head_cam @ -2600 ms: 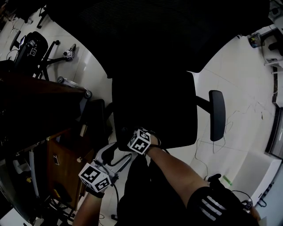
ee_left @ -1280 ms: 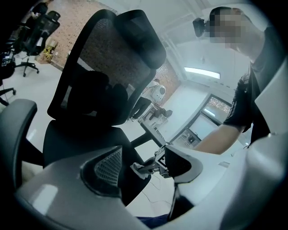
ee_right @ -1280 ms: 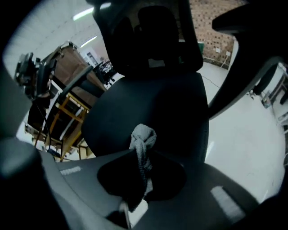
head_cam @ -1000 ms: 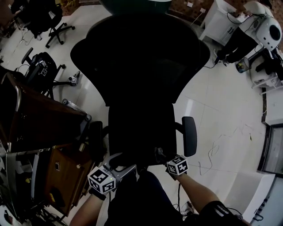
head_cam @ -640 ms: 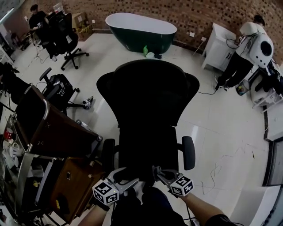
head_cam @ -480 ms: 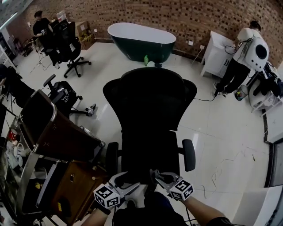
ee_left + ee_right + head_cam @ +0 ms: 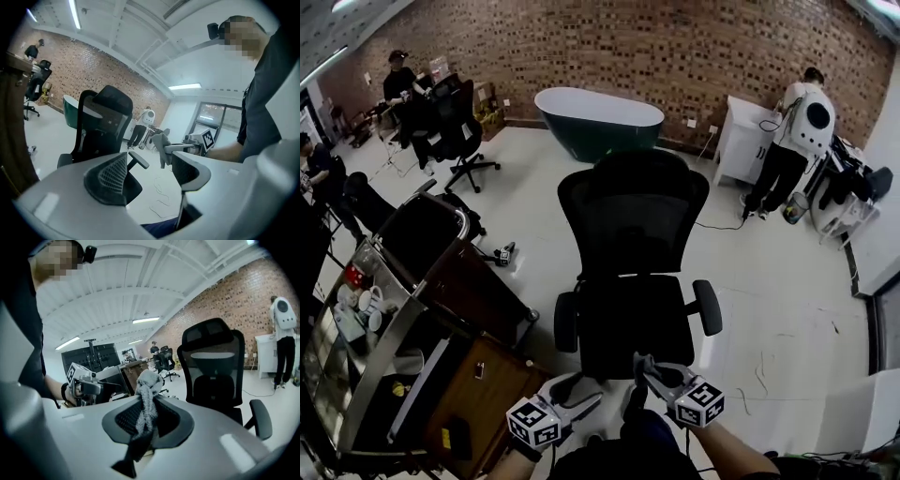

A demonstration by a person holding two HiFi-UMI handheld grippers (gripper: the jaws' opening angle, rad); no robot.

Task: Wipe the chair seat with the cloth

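The black mesh office chair (image 7: 630, 239) stands on the pale floor in front of me, its seat (image 7: 636, 328) bare. Both grippers are held low near my body, short of the seat's front edge. My right gripper (image 7: 643, 372) is shut on a grey cloth (image 7: 144, 399), which sticks up between its jaws and hangs below them. My left gripper (image 7: 584, 397) is open, with nothing between its fingers (image 7: 110, 176). The left gripper view shows the chair (image 7: 101, 124) at the left and the cloth (image 7: 161, 146) in the right gripper (image 7: 165, 149).
A brown wooden trolley (image 7: 450, 281) with cups stands close on the chair's left. Behind are a dark green bathtub (image 7: 598, 120), another black office chair (image 7: 455, 131), a white cabinet (image 7: 734, 141) and a person (image 7: 794, 141) at the brick wall.
The head view has lifted from looking down onto the seat to taking in the whole room. Both grippers have drawn back from the seat toward my body, the cloth still held.
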